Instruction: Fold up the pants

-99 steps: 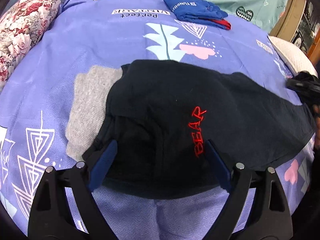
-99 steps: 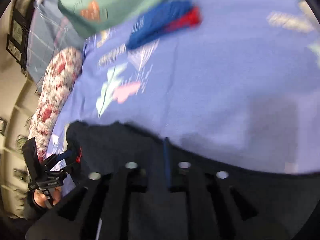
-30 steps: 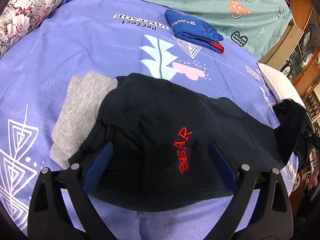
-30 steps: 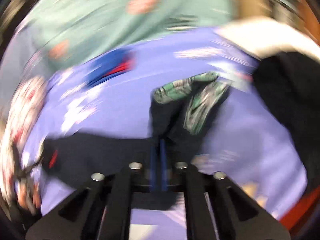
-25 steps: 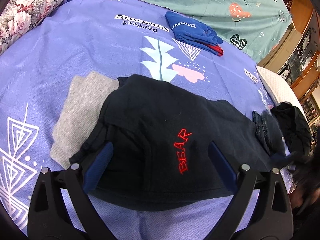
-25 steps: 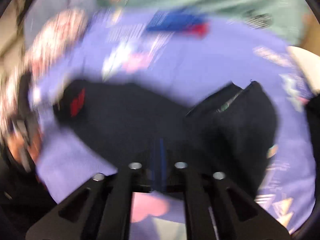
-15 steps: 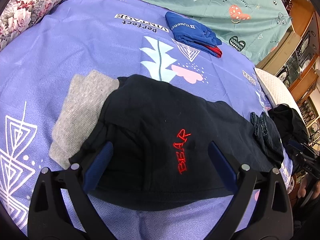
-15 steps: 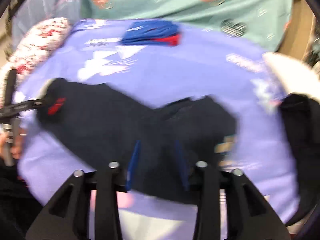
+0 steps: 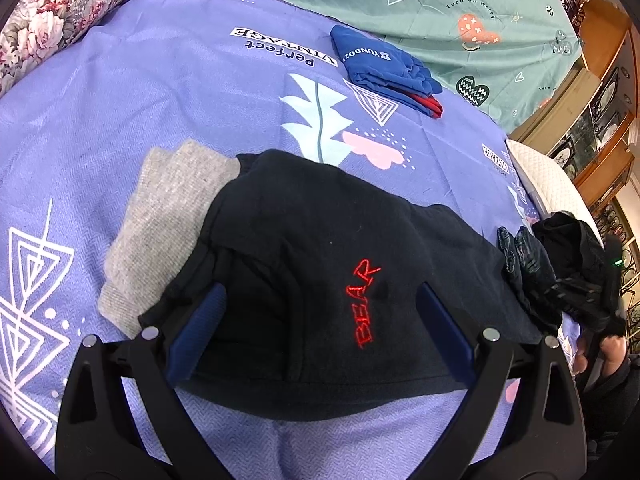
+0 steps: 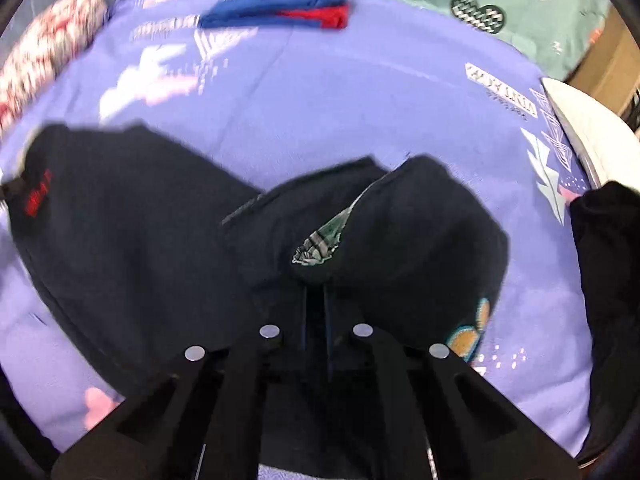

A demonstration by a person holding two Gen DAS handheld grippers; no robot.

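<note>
Black pants (image 9: 320, 264) with red "BEAR" lettering and a grey waistband (image 9: 168, 224) lie across the purple bedsheet (image 9: 160, 92). My left gripper (image 9: 320, 320) is open, its blue pads hovering over the waist end, holding nothing. In the right wrist view the leg end (image 10: 380, 240) is folded back into a bunched heap, with patterned lining showing. My right gripper (image 10: 316, 304) has its jaws nearly together on the black fabric of that leg end. In the left wrist view the right gripper (image 9: 580, 296) shows at the leg end, far right.
A folded blue and red garment (image 9: 384, 68) lies at the far side of the bed. A floral pillow (image 9: 60, 8) is far left. A green sheet (image 9: 460, 12) hangs behind. A dark garment (image 10: 608, 280) and a white cushion (image 9: 548, 188) sit at the right edge.
The right gripper carried the leg end inward, opened briefly about half a second ago, and has closed on the bunched fabric again. The left gripper stayed open over the waist.
</note>
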